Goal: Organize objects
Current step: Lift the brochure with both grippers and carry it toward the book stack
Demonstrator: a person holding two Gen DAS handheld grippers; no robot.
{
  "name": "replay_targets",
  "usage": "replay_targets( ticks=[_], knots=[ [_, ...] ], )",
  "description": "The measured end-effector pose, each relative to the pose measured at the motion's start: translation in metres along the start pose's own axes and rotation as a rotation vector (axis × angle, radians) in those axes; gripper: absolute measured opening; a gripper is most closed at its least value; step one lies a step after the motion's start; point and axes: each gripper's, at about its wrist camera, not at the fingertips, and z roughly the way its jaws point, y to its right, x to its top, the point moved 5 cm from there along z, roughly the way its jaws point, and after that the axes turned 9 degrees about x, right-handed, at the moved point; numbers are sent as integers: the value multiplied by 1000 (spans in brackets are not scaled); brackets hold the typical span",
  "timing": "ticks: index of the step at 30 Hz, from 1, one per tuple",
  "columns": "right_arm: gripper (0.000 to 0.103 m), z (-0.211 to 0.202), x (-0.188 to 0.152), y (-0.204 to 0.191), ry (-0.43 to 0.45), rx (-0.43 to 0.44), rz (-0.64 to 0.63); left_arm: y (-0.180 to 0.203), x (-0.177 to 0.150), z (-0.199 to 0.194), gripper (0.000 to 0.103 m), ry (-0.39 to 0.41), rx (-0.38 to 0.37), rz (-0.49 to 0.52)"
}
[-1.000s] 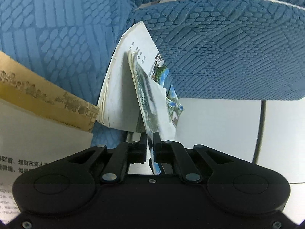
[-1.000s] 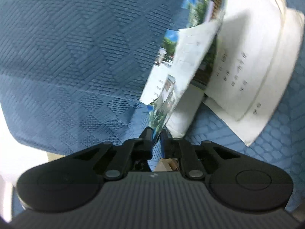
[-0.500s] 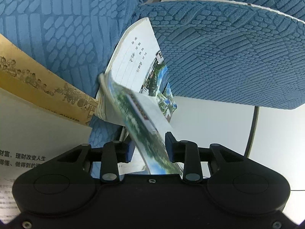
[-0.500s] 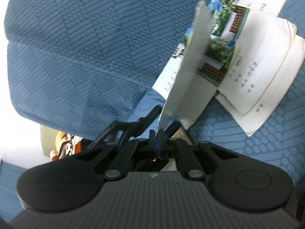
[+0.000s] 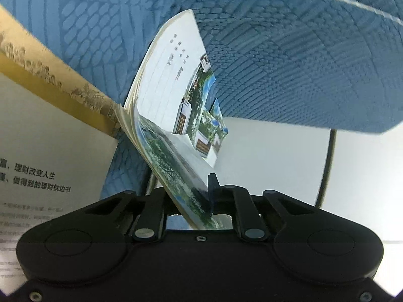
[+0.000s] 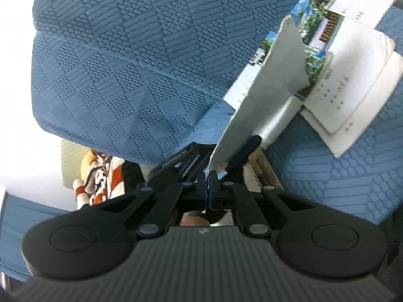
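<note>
Lifted higher now, my right gripper [image 6: 207,185] pinches one page [image 6: 267,105]; my left gripper [image 5: 195,196], jaws just closing, clamps the booklet [image 5: 166,80] steady.

You have a paper booklet [image 5: 173,80] before you, its inner pages matt white and its printed photo cover [image 5: 176,171] faintly glossy; the leaf [image 6: 264,105] pinched in the right gripper [image 6: 207,188] shows a plain, matt grey-white back; the blue upholstery [image 6: 131,58] is woven cloth, embossed in raised quilted blocks, rough and unshining; the second book [image 5: 50,130] is smooth paper with a matt tan band; both gripper bodies, the left gripper [image 5: 201,196] included, are matt black plastic, the right one ribbed, with small bright metal pivot pins [image 6: 148,229]; the striped item [image 6: 98,178] looks like soft cloth.
</note>
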Motion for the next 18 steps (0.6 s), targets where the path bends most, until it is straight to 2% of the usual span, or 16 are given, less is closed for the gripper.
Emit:
replay_targets(
  ticks=[4, 9, 13, 18],
  knots=[
    [5, -11, 0, 10, 7, -26, 37, 3, -7, -6, 10, 19, 10, 28],
    [5, -21, -1, 21, 30, -41, 80, 13, -16, -18, 9, 64, 41, 117],
    [6, -25, -2, 22, 33, -31, 98, 20, -22, -31, 9, 95, 48, 170],
    [7, -26, -1, 18, -9, 3, 127, 30, -31, -55, 10, 146, 54, 224]
  ],
)
